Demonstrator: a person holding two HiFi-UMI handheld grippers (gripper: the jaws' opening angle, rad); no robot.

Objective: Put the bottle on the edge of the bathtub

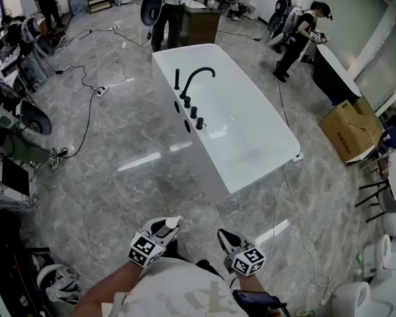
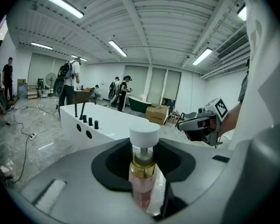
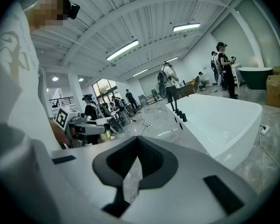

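A pump bottle (image 2: 143, 174) with a white cap, gold collar and pink body stands upright between the jaws of my left gripper (image 2: 144, 148), which is shut on it. In the head view the left gripper (image 1: 166, 230) is low and close to my body, and the bottle's white cap (image 1: 174, 222) pokes out ahead of it. My right gripper (image 1: 226, 238) is beside it, its jaws together and empty; in its own view the right gripper (image 3: 136, 146) has its tips meeting. The white bathtub (image 1: 251, 152) stands on the floor ahead, apart from both grippers.
A black faucet (image 1: 193, 79) and several black knobs sit on the tub's left rim. Cables (image 1: 89, 107) trail across the marble floor. A cardboard box (image 1: 348, 129) lies right of the tub, and toilets (image 1: 376, 256) stand at the lower right. People stand at the far end.
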